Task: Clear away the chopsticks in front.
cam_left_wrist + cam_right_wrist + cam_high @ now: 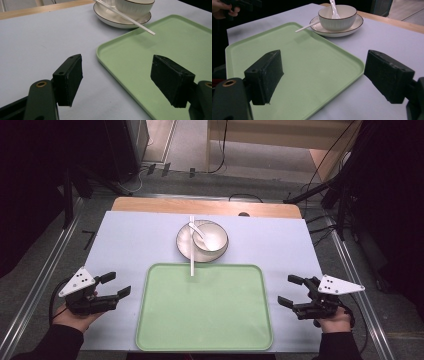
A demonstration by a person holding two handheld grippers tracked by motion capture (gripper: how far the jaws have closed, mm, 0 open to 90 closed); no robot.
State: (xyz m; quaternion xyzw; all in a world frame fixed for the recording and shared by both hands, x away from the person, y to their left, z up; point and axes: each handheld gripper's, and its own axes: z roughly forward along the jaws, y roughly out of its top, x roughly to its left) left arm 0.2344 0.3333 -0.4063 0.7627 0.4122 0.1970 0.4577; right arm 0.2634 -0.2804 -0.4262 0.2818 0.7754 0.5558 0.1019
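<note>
Green tray (205, 307) between parted grippers

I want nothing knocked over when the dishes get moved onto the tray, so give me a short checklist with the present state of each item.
1. Left gripper open and holding nothing: ok, jaws spread wide.
2. Right gripper open and holding nothing: ok, jaws spread wide.
3. Green tray free to receive dishes: ok, nothing lies on its surface.
4. Bowl seated upright on the plate: ok.
5. Spoon settled in the bowl: ok, though it leans on the rim and may shift when lifted.
6. White stick secure: not ok; it rests across the plate with its near end jutting over the tray's far edge, so it may slide off.
</note>
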